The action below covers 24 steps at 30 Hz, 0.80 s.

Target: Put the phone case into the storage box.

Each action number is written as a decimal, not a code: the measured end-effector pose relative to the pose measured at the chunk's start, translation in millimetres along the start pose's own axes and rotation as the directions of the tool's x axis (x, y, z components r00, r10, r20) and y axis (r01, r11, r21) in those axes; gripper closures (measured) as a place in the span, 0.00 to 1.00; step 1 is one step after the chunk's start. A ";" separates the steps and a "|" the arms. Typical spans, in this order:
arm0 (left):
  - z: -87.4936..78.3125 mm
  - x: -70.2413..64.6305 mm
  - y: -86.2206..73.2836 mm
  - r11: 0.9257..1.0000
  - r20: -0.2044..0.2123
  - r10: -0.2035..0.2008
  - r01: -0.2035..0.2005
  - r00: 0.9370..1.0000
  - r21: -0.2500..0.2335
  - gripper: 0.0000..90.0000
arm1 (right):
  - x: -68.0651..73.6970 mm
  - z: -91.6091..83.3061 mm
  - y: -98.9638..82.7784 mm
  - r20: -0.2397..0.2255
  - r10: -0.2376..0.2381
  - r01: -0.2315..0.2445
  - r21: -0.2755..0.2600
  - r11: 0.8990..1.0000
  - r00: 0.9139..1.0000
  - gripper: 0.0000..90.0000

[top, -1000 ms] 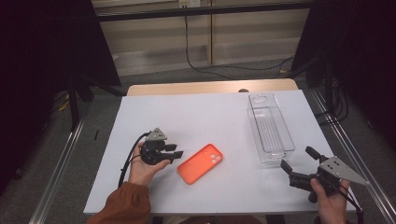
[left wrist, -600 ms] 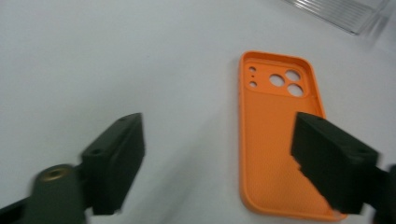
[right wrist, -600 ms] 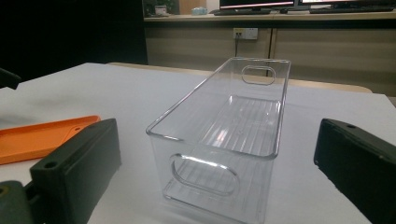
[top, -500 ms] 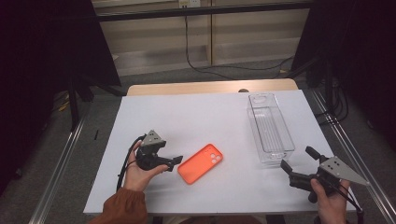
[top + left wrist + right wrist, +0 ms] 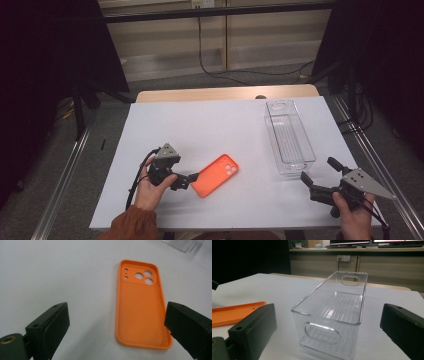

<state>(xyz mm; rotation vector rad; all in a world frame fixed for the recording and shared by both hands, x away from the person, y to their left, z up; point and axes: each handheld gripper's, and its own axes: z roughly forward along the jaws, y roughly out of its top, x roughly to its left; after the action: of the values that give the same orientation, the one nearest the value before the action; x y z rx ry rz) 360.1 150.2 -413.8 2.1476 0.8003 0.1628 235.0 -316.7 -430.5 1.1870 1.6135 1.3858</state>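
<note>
Orange phone case (image 5: 216, 175) lies flat on the white tabletop (image 5: 225, 120), inside up, just ahead of the left tool (image 5: 192, 177). Jaws have just been opening, nothing gripped. Long axis runs away from the tool. Right tool (image 5: 316, 173) open, well apart.

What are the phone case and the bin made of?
Phone case: looks like soft silicone or rubbery plastic, matte orange, no glare, rounded moulded lip. Bin: clear hard plastic, probably acrylic, glossy; table visible through its walls, ribbed floor.
</note>
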 end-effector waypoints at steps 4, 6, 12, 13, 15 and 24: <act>2.6 -2.4 1.2 1.000 0.012 0.015 -0.015 1.000 0.011 0.07 | 0.4 0.0 0.1 -0.001 -0.002 0.002 -0.001 1.000 1.000 0.00; 4.5 -2.5 2.3 1.000 0.027 0.008 -0.009 1.000 0.013 0.07 | 0.1 0.0 0.0 -0.002 -0.004 0.004 -0.002 1.000 1.000 0.00; 15.1 -5.8 5.2 0.998 0.027 0.017 -0.018 1.000 0.053 0.07 | 0.3 0.0 0.1 -0.001 -0.003 0.003 0.000 1.000 1.000 0.00; 16.4 -6.9 6.2 0.998 0.020 0.018 -0.019 1.000 0.065 0.07 | 0.2 0.2 0.0 -0.002 -0.003 0.003 -0.002 1.000 1.000 0.00; 17.2 -9.4 8.8 0.996 0.011 0.027 -0.027 1.000 0.088 0.07 | 0.0 0.0 0.1 -0.003 -0.005 0.005 -0.002 1.000 1.000 0.00; 27.0 -19.7 20.6 0.990 0.077 0.065 -0.074 0.995 0.119 0.06 | -0.1 -0.1 0.1 -0.003 -0.002 0.002 0.000 1.000 1.000 0.00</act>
<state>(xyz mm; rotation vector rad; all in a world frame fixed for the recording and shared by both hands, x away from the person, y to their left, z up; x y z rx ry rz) 364.7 111.2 -413.3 2.2839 0.7099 0.0723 235.0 -316.7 -430.4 1.1839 1.6160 1.3870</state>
